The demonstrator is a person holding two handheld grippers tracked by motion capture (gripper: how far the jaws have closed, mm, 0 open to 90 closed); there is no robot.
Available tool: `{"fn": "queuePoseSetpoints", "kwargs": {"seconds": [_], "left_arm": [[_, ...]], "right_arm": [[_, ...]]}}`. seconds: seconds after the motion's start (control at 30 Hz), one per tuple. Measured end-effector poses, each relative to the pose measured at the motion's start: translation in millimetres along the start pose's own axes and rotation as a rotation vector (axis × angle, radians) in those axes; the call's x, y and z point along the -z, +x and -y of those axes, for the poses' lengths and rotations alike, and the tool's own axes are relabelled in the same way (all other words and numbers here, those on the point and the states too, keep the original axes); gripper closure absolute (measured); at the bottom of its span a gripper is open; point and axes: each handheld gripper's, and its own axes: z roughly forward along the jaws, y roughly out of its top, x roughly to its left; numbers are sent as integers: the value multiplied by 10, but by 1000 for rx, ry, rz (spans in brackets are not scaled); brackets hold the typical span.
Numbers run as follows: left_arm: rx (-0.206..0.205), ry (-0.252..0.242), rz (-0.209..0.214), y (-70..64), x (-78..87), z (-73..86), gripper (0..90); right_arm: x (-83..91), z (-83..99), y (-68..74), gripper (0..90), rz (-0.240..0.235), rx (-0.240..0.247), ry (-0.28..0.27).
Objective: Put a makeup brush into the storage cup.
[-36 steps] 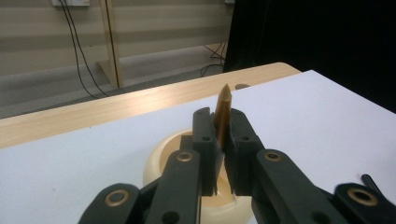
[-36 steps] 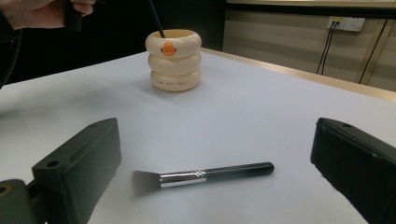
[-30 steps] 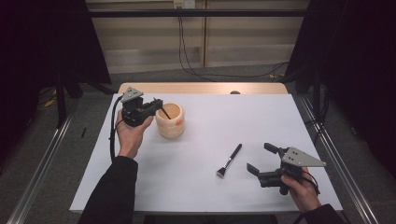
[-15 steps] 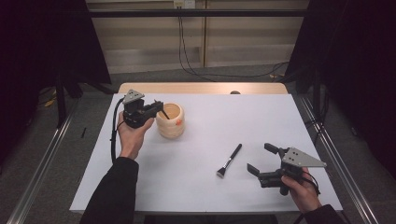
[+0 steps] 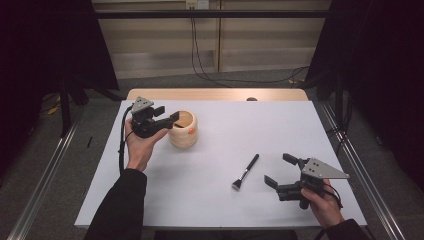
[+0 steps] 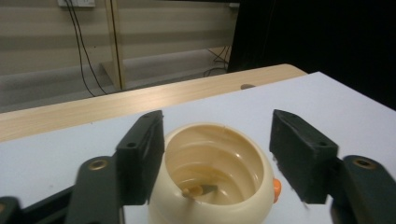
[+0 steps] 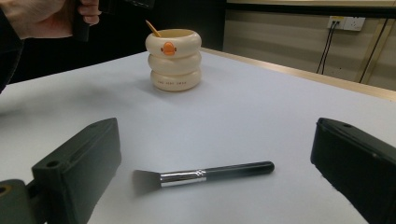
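The right gripper [image 5: 283,172] sits nearest, jaws spread wide and empty, just short of the brush [image 5: 246,171] on the table [image 5: 280,125]. Well beyond the brush stands the cup [image 5: 182,129], straddled by the left gripper's [image 5: 170,119] parted jaws.

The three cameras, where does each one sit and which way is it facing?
High view: above the table's near side, looking forward and down; both forearms, left gripper, right gripper.
Left gripper view: between open jaws, down into the cream cup.
Right gripper view: low over the table, toward the brush; the other hand behind.
All three share the cup.
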Motion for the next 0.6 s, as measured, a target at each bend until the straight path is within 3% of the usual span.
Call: {"fn": "queuePoseSetpoints", "kwargs": {"seconds": [0.07, 0.33, 0.4, 0.47, 0.6], "left_arm": [[6, 2, 7, 4, 4, -2, 249], [47, -33, -3, 6, 55, 11, 74], [44, -41, -3, 13, 69, 13, 39], [15, -44, -4, 12, 89, 7, 4], [6, -51, -1, -6, 115, -6, 9]], "right_arm": [[-4, -1, 2, 10, -4, 3, 3], [-9, -4, 0, 10, 0, -1, 2], [-13, -4, 8, 10, 5, -2, 3], [-18, -9, 1, 10, -6, -1, -1], [-28, -5, -4, 10, -1, -9, 1]]}}
